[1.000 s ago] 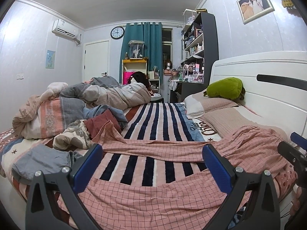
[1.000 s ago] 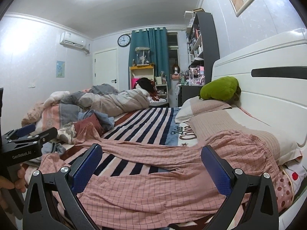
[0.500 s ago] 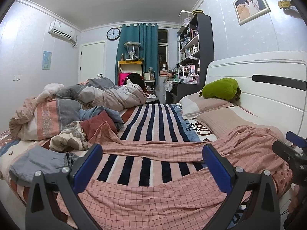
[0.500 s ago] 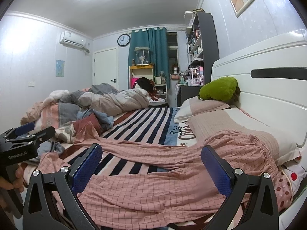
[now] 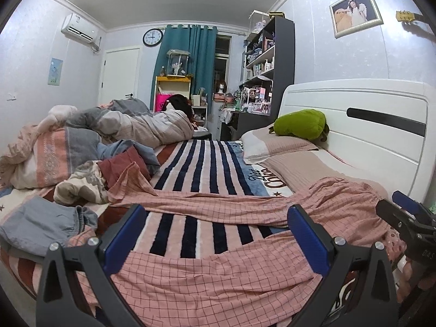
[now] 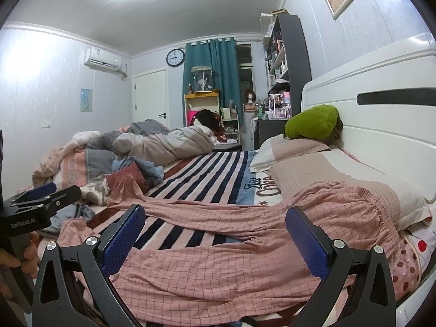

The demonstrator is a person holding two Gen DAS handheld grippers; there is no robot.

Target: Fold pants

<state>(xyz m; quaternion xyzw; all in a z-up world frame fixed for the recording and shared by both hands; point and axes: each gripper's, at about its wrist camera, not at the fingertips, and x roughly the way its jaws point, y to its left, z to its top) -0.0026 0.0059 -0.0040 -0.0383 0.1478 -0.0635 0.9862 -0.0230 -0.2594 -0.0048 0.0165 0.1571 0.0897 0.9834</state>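
1. Left wrist view: the left claw [image 5: 215, 234] fills the bottom of the frame, its blue-padded fingers [image 5: 124, 234] spread wide apart and gripping nothing.
2. The pink checked pants [image 5: 218, 280] lie unfolded on the striped bed [image 5: 207, 169], one leg across the lower centre under the claw, the other running from centre left to the waistband at right.
3. At the right edge the right claw [image 5: 408, 212] shows only in part, cut off by the frame.
4. Right wrist view: the right claw [image 6: 215, 234] also stands wide apart and empty over the pants [image 6: 218, 267]; the waistband rests against a pillow [image 6: 327, 174] at right.
5. A hand [image 6: 24, 256] grips the left claw's handle at lower left.
6. A heap of clothes [image 5: 81, 174] sits at centre left; a green plush [image 5: 299, 124] lies on the pillows.
7. Shelf contents at upper right are too small to make out.
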